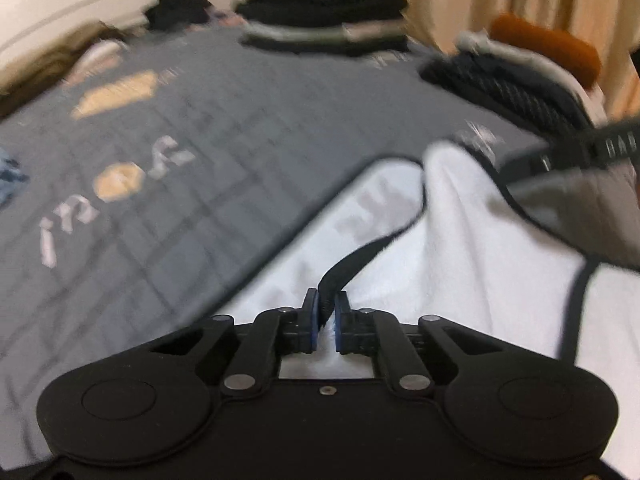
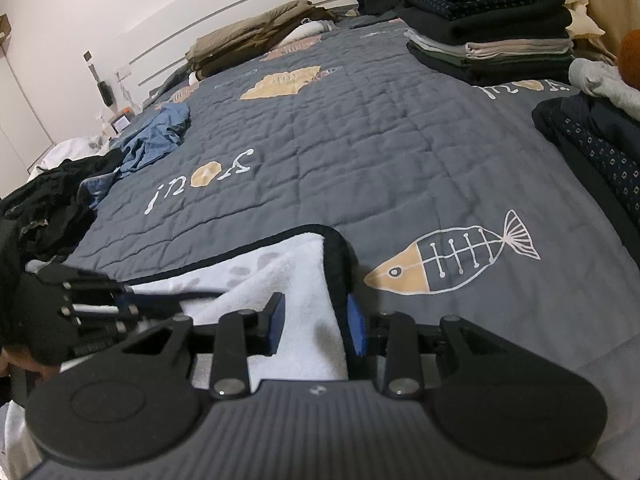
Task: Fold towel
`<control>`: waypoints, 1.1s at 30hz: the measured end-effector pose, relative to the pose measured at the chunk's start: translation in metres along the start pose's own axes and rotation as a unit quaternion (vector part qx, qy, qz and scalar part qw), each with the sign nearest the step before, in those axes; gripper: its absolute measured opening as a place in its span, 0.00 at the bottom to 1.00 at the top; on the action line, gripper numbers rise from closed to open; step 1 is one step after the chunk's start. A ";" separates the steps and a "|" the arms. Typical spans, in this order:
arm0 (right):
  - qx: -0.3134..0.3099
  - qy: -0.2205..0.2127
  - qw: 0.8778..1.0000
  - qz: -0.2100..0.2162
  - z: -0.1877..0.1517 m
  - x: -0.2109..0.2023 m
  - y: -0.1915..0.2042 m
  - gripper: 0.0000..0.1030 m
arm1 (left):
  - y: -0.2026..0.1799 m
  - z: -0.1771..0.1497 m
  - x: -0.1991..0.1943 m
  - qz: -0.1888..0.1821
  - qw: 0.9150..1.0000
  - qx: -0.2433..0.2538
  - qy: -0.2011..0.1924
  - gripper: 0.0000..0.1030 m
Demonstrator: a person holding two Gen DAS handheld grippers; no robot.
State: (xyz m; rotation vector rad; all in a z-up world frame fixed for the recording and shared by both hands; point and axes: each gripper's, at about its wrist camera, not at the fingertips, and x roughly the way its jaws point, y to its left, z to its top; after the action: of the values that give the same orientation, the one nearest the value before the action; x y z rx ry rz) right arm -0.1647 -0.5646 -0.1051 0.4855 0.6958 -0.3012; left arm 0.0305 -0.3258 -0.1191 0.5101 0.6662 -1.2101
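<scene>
A white towel (image 1: 460, 240) with black trim and faint grey paw prints lies bunched on the grey quilt (image 1: 200, 200). My left gripper (image 1: 327, 316) is shut on a fold of the towel's black edge; this view is motion-blurred. In the right wrist view the towel (image 2: 304, 280) runs between the blue pads of my right gripper (image 2: 316, 326), which is open, with the black trimmed corner lying by the right pad (image 2: 356, 330). The left gripper (image 2: 132, 300) shows at the left there, pinching the towel's edge.
The quilt (image 2: 380, 140) has fish prints. A tall stack of folded clothes (image 2: 488, 20) stands at the far right, and dark folded clothes (image 2: 600, 152) lie on the right. A blue denim heap (image 2: 156, 136) and black clothes (image 2: 52, 200) are on the left.
</scene>
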 end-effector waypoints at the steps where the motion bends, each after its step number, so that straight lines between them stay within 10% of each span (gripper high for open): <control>1: 0.001 -0.001 1.000 0.000 0.000 0.000 0.000 0.32 | 0.004 0.004 -0.005 0.013 1.000 -0.007 -0.015 0.07; 9: -0.005 0.003 1.000 -0.015 -0.003 0.008 0.000 0.32 | 0.005 0.010 0.001 0.054 0.998 -0.014 0.013 0.13; 13: -0.011 0.011 1.000 -0.021 -0.006 0.018 -0.003 0.32 | 0.012 0.002 -0.018 0.059 0.998 -0.037 0.007 0.51; 26: -0.029 0.012 0.999 -0.014 0.012 0.050 0.008 0.32 | 0.110 -0.089 -0.130 0.195 0.962 -0.193 0.002 0.53; 33: -0.037 0.023 0.999 -0.023 0.010 0.063 0.014 0.28 | 0.115 -0.097 -0.110 0.194 0.963 -0.187 0.012 0.53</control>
State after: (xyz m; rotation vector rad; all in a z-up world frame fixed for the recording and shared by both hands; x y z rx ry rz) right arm -0.1070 -0.5642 -0.1366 0.4083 0.7618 -0.3071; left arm 0.0989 -0.1532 -0.1084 0.3164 0.7542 -0.6877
